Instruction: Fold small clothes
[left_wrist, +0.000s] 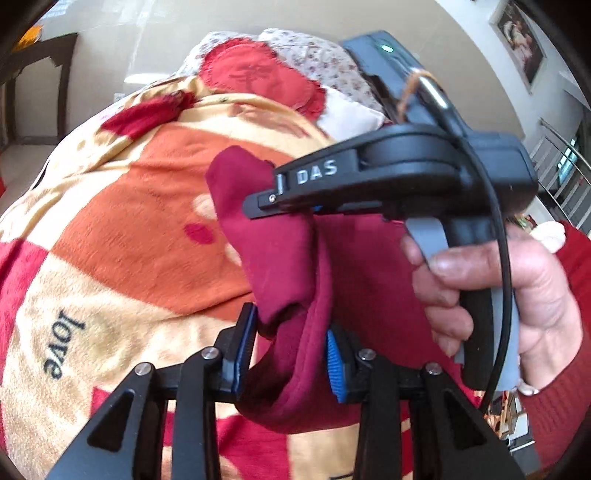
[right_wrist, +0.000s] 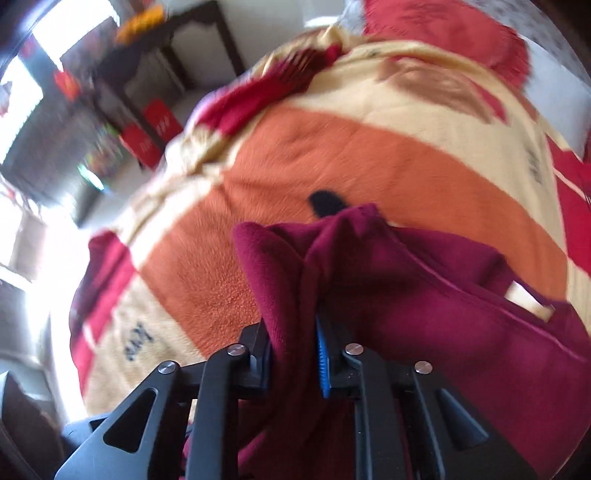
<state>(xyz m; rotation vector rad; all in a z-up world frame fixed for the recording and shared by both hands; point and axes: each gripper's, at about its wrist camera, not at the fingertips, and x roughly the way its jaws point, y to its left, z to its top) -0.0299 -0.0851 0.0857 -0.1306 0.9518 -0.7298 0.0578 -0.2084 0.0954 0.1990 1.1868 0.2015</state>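
Spread over the bed, a blanket (left_wrist: 122, 229) in orange, cream and red blocks fills the background. Left gripper (left_wrist: 291, 354) is clamped on a thick fold of the maroon garment (left_wrist: 280, 258), which rises between its blue pads. Right gripper (right_wrist: 293, 354) pinches another bunch of the same garment (right_wrist: 406, 280), lifted above the blanket. From the left wrist view, a hand (left_wrist: 509, 295) grasps the right gripper's handle.
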